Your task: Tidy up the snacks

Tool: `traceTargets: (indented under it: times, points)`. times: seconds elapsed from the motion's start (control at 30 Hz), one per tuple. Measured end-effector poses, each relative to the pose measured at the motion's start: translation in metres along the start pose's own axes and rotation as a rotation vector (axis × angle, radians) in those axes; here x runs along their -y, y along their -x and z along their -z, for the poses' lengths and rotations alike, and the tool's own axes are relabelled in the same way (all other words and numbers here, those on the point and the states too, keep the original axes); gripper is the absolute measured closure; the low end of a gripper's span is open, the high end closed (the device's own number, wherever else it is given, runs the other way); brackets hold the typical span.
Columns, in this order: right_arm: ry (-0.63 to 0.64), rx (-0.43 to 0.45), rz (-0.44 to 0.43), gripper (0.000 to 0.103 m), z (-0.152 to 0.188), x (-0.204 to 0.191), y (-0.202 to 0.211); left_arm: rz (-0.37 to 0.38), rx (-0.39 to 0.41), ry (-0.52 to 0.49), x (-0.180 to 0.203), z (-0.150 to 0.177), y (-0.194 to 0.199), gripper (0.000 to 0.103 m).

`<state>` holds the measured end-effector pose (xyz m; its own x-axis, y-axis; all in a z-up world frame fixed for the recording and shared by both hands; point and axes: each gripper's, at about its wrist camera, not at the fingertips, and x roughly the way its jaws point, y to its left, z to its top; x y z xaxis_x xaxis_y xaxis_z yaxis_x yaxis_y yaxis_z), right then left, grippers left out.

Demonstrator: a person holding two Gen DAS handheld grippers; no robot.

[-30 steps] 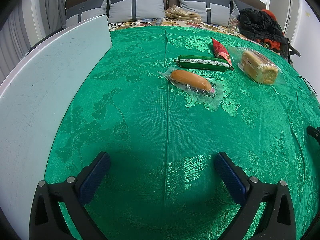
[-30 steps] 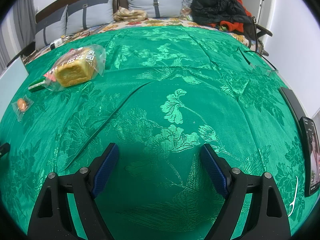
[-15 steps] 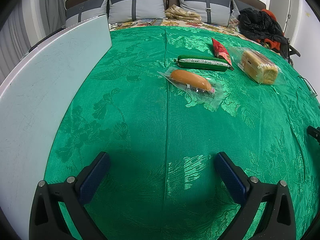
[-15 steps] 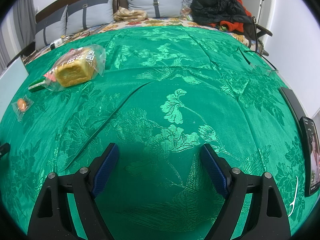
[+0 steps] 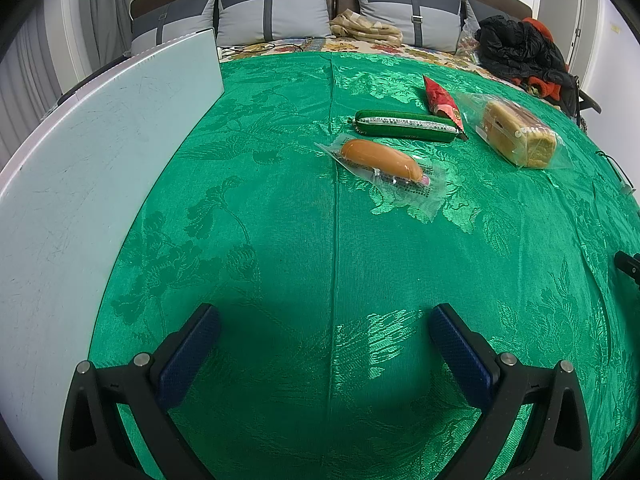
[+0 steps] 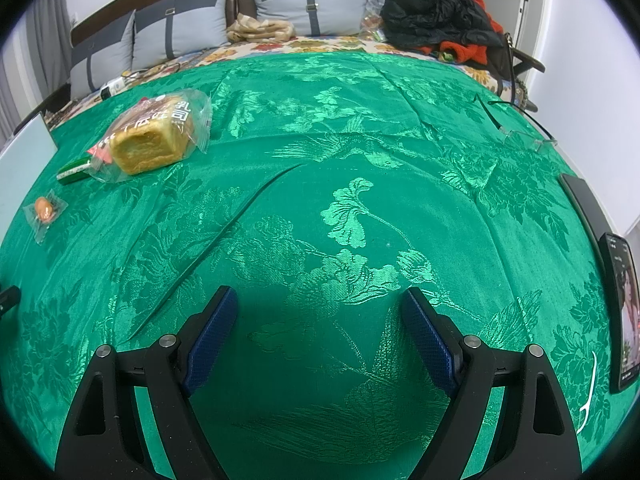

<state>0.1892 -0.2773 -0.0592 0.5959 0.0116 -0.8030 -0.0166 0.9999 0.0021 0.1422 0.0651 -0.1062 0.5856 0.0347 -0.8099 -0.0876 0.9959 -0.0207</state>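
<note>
Change: nothing moved since the earlier frames; you kept both grippers where they were.
Sausage: your vacuum-packed sausage [image 5: 382, 161] lay right of centre in the left wrist view, on the green cloth [image 5: 280, 240].
Green pack: the long green snack [image 5: 404, 126] sat just beyond it, a red packet [image 5: 440, 100] touching its far end.
Bread: the bagged loaf [image 6: 154, 138] lay at upper left of the right wrist view.
Left gripper: your left gripper [image 5: 325, 334] was spread wide, nothing between its fingers.
Right gripper: your right gripper [image 6: 318, 312] gaped likewise, empty.
Board: a pale board [image 5: 80, 184] filled the left edge.
Phone: a phone [image 6: 622, 312] lay at the right edge.
</note>
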Motion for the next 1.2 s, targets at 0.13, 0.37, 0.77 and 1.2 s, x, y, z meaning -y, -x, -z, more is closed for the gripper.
traceTargets:
  times: [0.13, 0.37, 0.77, 1.2]
  points:
    - [0.0, 0.0, 0.0, 0.017, 0.0, 0.0, 0.0, 0.0, 0.0, 0.0, 0.0, 0.0, 0.0, 0.0]
    - [0.0, 0.0, 0.0, 0.017, 0.0, 0.0, 0.0, 0.001, 0.0, 0.0, 0.0, 0.0, 0.0, 0.0]
    - [-0.001, -0.001, -0.002, 0.016, 0.0, 0.0, 0.0, 0.079, -0.033, -0.326, 0.025, -0.108, 0.006, 0.001]
    - [-0.001, -0.001, -0.002, 0.016, 0.0, 0.0, 0.0, 0.152, -0.284, -0.591, 0.085, -0.17, -0.094, 0.036]
